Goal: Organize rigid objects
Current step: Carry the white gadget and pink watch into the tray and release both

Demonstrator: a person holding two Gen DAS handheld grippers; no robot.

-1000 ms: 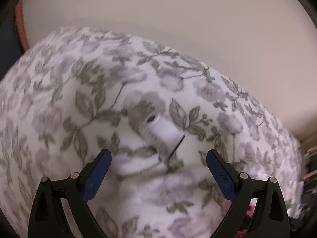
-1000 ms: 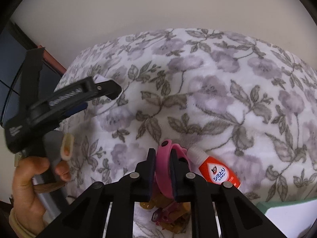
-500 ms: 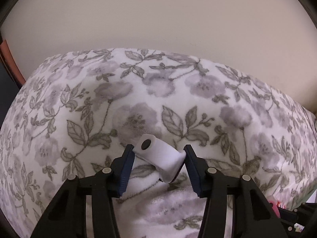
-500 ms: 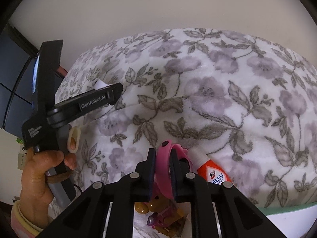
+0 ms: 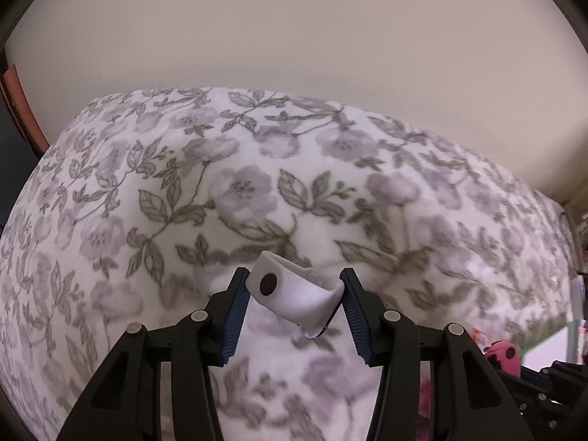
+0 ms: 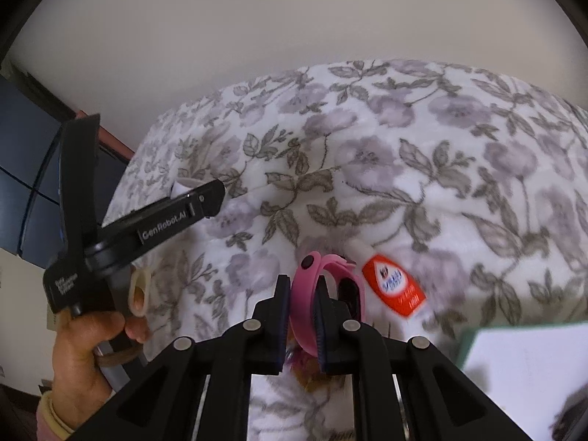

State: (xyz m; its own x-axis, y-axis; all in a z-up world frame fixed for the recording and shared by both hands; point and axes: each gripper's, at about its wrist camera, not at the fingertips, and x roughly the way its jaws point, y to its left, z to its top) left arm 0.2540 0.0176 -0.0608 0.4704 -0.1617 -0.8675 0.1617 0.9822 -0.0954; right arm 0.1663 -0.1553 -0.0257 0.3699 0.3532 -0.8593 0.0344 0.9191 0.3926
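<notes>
A white wristband (image 5: 296, 296) with a dark button hangs above the floral blanket (image 5: 257, 191), and my left gripper (image 5: 294, 294) is shut on it. In the right wrist view my right gripper (image 6: 302, 296) is shut on a pink wristband (image 6: 323, 286), whose loop sticks up between the blue pads. The left gripper (image 6: 205, 198) appears there at the left, held by a hand (image 6: 84, 367), with a bit of the white wristband (image 6: 183, 183) showing at its tip. A small white bottle with a red label (image 6: 395, 286) lies on the blanket just right of the pink band.
A green-edged white tray (image 6: 522, 367) sits at the lower right. Under my right gripper lie small brown and pink toys (image 6: 308, 367). A pale wall rises behind the blanket, and a dark window frame (image 6: 29, 154) stands at the left. Pink items (image 5: 503, 352) show at the lower right of the left wrist view.
My left gripper closed on the white wristband and lifted it off the blanket. My right gripper rose with the pink wristband held; the red-label bottle now sits further right.
</notes>
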